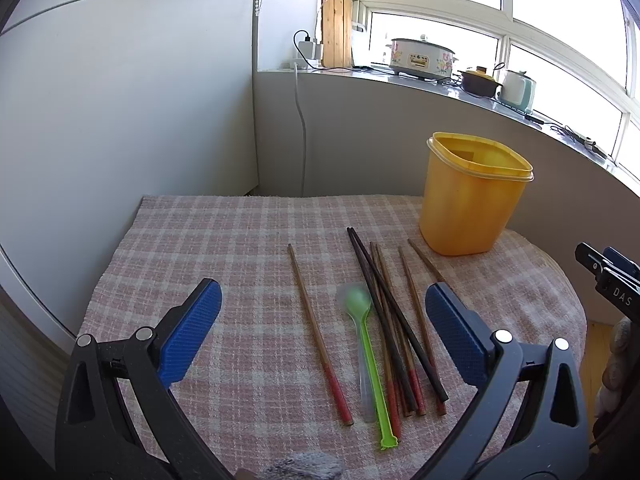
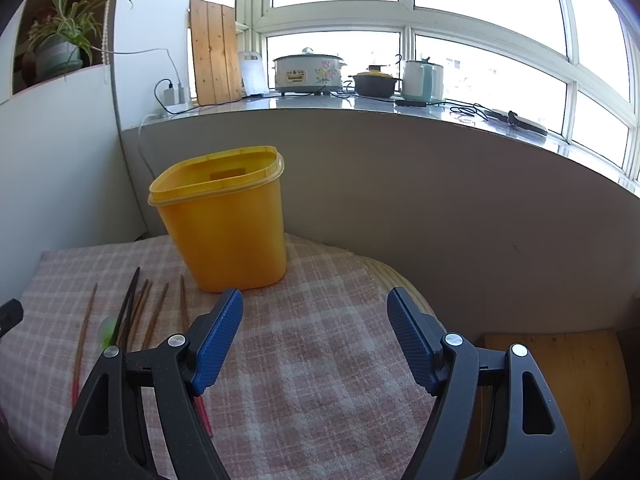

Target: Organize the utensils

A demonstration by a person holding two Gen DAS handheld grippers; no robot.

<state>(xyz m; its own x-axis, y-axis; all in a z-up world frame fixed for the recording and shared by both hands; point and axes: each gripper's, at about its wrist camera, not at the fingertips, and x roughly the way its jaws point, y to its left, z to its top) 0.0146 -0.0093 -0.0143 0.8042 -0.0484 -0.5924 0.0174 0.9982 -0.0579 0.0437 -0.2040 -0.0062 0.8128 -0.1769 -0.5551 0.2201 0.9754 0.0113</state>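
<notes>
A sunlit kitchen corner with a wide window and a grey sill of cookers frames a small table under a pink-and-white checked woven cloth (image 1: 240, 232). At the cloth's far right stands the tall yellow plastic tub (image 1: 474, 196), lidless and upright, seemingly empty. In front of it lies a loose bundle of wooden chopsticks with red ends (image 1: 396, 320), two dark ones crossing the brown; one brown chopstick (image 1: 318, 332) lies apart to the left, and a translucent green plastic spoon (image 1: 366, 340) rests between it and the bundle, bowl pointing away.

The left gripper (image 1: 323, 312) hovers with blue-padded jaws spread wide and empty, the utensils directly ahead between them, their long axes running roughly along the gripper's forward line, slightly fanned. The right gripper (image 2: 315, 320) is likewise released and empty, aimed at bare cloth right of the tub, the chopsticks off to its left. The left looks nearer for a first pick; nothing appears organized yet.
</notes>
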